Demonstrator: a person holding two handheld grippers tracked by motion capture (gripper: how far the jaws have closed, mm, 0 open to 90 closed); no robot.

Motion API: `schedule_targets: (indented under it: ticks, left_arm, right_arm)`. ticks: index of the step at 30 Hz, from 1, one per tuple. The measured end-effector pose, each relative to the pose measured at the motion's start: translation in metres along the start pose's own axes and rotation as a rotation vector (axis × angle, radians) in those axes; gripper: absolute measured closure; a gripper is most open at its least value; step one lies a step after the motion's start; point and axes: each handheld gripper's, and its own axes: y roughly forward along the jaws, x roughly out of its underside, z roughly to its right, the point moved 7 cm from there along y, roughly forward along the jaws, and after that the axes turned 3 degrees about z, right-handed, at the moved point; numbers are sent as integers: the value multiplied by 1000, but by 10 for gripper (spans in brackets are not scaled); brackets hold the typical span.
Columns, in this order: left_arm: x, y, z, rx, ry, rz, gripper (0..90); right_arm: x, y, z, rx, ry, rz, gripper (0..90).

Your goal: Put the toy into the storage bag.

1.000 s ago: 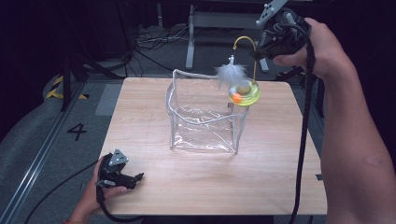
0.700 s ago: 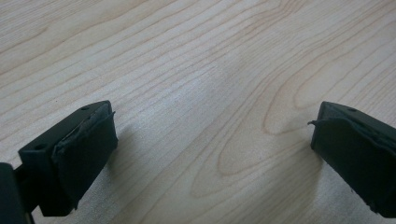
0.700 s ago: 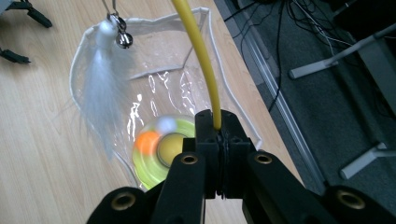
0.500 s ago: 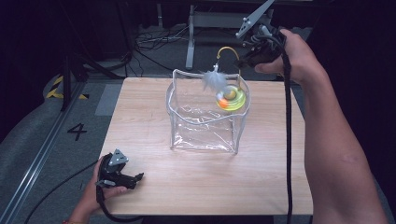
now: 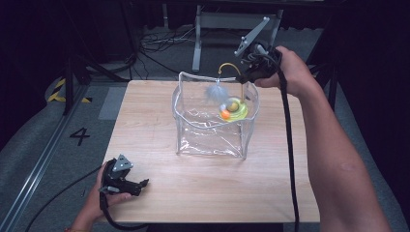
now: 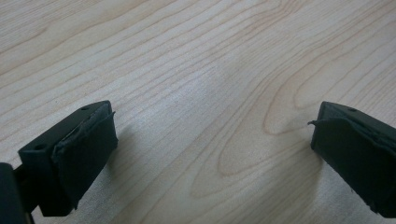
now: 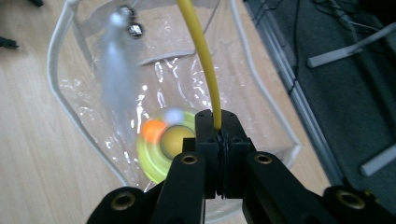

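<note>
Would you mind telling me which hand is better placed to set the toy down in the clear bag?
The right. Its claw is shut on the toy's yellow wire right over the bag; the left claw rests open on the table near its front corner.

Yellow-green cat toy [image 5: 233,109] with feather, inside clear bag [image 5: 210,130]

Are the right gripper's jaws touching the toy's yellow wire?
Touching. In the right gripper view the right gripper has its jaws shut on the yellow wire, which rises straight out from between them.
</note>
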Motion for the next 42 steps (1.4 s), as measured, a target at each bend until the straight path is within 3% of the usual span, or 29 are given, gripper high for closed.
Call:
schedule_targets:
  ticks: [19, 32, 42]
  left_arm:
    - [0, 0, 0, -3, 2, 2, 6]
    - [0, 0, 0, -1, 2, 0, 6]
    - [0, 0, 0, -1, 2, 0, 6]
  right_arm:
    - [42, 57, -24, -91, -7, -55, 883]
    - [58, 79, -37, -126, -19, -111, 882]
    - [65, 86, -41, -144, -26, -158, 875]
